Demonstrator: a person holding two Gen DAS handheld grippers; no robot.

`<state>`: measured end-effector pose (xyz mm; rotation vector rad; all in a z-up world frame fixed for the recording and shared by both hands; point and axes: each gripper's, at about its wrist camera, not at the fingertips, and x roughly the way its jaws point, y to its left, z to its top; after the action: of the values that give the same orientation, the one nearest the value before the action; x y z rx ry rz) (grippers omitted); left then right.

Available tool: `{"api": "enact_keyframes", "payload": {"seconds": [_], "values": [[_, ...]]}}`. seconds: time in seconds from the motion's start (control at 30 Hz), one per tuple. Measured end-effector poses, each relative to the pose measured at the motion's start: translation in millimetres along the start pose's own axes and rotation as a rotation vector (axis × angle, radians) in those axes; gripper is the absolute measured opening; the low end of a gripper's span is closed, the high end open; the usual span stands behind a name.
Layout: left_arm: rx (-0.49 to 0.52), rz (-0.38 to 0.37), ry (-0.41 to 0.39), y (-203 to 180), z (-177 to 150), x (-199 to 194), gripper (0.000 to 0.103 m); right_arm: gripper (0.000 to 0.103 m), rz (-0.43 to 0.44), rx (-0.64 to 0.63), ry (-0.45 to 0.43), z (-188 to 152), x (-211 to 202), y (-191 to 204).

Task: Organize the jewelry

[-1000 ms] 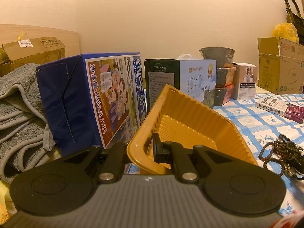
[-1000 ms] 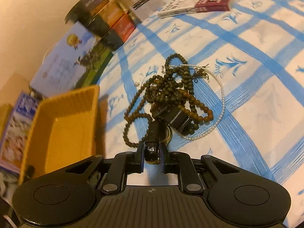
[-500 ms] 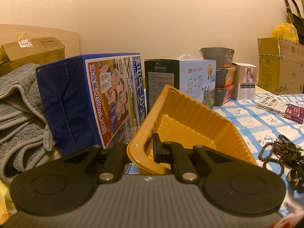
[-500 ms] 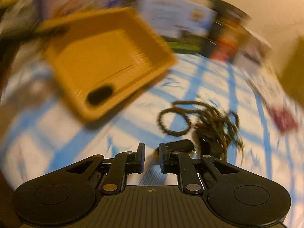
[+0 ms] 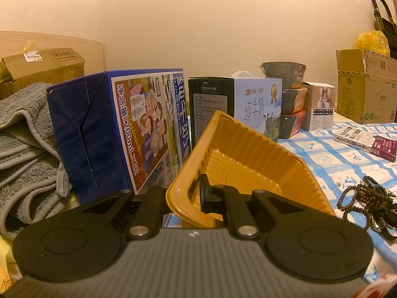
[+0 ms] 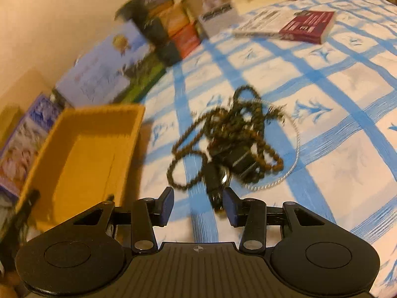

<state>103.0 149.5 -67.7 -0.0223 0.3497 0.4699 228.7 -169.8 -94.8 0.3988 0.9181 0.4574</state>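
Plain cream wall [image 5: 223, 19] behind, wooden headboard [image 5: 49, 41] at far left. The work surface is a white cloth with a blue check pattern [image 6: 335, 104], spread flat.

Along the wall, largest first: open brown cardboard carton [image 5: 367, 87] at far right; folded grey towel [image 5: 22, 144] at left, with a taped cardboard box [image 5: 42, 67] behind it; blue milk carton-case with cartoon print [image 5: 119, 134]; white-and-green milk gift box with a handle [image 5: 248, 104]; stack of dark instant-noodle bowls [image 5: 290, 96]; small white product box [image 5: 321, 105]. A maroon-and-white AutoCAD paperback [image 6: 292, 24] lies flat on the cloth, well apart from the rest.

Ribbed orange plastic tray [image 5: 248, 164]: tilted up, its near rim pinched by the left gripper [image 5: 184, 193], one finger inside the tray, one outside, pressed together on the wall.

Tangle of dark brown bead strings, a thin pearl-like chain and a black strap [image 6: 233, 144] lies on the cloth just right of the tray, apart from it. Right gripper [image 6: 197, 204] sits just short of the pile, jaws opening; the strap's end lies between the blue pads, closer to the right one, which do not press on it. Right view is motion-blurred.
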Motion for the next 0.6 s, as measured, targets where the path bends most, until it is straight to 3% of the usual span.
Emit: {"api": "enact_keyframes", "payload": {"seconds": [0.07, 0.27, 0.33, 0.37, 0.4, 0.5, 0.6], "values": [[-0.002, 0.000, 0.001, 0, 0, 0, 0.010, 0.044, -0.017, -0.033, -0.021, 2, -3, 2], [-0.001, 0.000, 0.001, 0, 1, 0, 0.010, 0.044, -0.139, -0.321, 0.035, -14, 28, 22], [-0.001, -0.001, 0.001, 0, 1, 0, 0.010, 0.029, -0.216, -0.430, 0.049, -21, 43, 29], [0.000, -0.003, 0.001, 0, 1, 0, 0.009, 0.016, -0.240, -0.465, 0.059, -25, 48, 32], [0.002, -0.004, 0.000, -1, 1, 0, 0.009, 0.016, -0.255, -0.480, 0.064, -27, 50, 33], [-0.001, -0.005, 0.000, 0, 1, 0, 0.009, 0.016, -0.251, -0.439, 0.053, -29, 45, 28], [-0.003, -0.007, -0.002, 0, 1, 0, 0.009, 0.016, -0.170, -0.224, 0.079, -17, 35, 11]]}}
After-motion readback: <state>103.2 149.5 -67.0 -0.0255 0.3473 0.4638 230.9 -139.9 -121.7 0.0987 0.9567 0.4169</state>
